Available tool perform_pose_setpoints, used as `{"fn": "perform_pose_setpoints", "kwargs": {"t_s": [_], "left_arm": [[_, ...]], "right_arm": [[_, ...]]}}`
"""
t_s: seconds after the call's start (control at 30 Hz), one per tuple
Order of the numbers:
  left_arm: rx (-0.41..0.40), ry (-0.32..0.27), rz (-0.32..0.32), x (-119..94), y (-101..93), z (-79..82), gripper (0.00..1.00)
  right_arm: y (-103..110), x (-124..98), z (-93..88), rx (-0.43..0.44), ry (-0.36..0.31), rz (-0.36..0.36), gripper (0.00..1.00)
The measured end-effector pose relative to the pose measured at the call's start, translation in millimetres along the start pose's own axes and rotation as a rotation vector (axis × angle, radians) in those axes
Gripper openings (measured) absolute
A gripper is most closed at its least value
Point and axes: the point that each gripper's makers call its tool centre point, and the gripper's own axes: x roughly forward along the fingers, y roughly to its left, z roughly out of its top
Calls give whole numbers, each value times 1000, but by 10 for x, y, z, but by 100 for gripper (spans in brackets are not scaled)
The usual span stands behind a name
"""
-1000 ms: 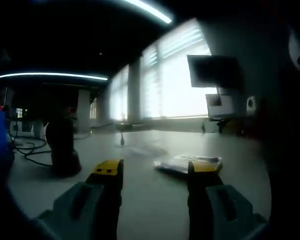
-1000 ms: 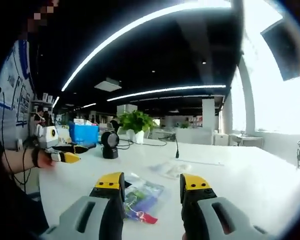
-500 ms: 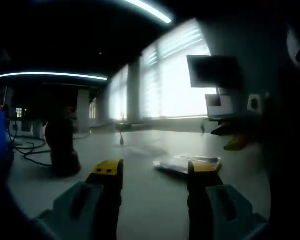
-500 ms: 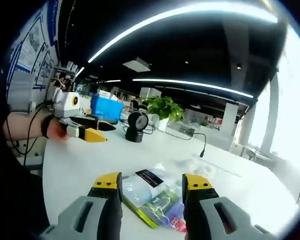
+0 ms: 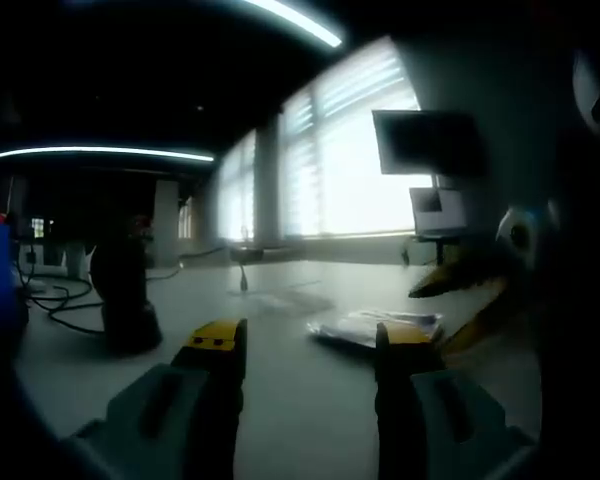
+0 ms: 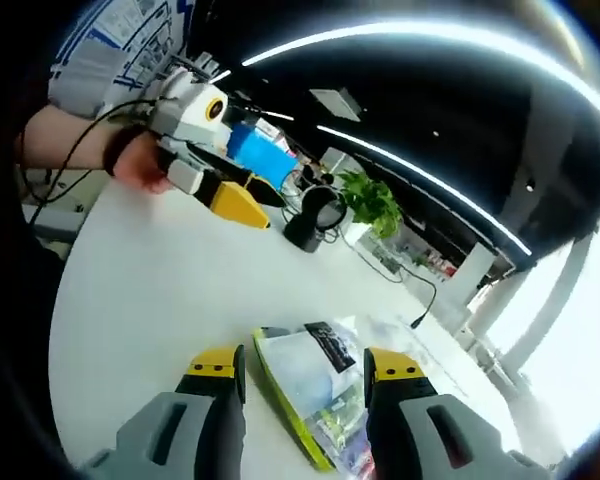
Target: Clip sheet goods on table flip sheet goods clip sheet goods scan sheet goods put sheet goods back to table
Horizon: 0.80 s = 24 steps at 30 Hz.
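Right hand-held gripper: grey moulded jaw bodies capped with yellow tips edged in black. The left hand-held gripper wears the same grey-and-yellow scheme, dim in the shade. Up at ten o'clock in the right gripper view, a black wrist strap and thin black cables trail along the arm.

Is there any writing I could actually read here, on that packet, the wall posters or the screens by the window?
Nothing can be read.
Packet between the right hand-held gripper jaws: a dark label with pale marks, too small and blurred.
Wall posters: blue print, too blurred.
Blue box on the table: no legible text.
Screens by the window: dark, nothing legible.
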Motion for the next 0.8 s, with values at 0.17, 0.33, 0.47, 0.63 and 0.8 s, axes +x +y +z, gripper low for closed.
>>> {"fn": "perform_pose_setpoints", "kwargs": {"t_s": [0.17,0.33,0.47,0.63,0.8], "left_arm": [[0,-2,-1,-1,-2,5,45],[-1,-3,-3,-1,-4,7,44],[2,-3,-5,-1,-10,8,45],[3,-5,-4,-2,-9,11,45],[5,-5,-4,-3,-14,12,45]], "right_arm": [[-14,17,14,-14,5,-14,40],[-59,-9,4,-14,12,-32,37],[-80,-6,-19,-10,17,-47,37],[-85,14,2,-29,14,-62,33],[-8,62,-48,-125,36,-65,23]]}}
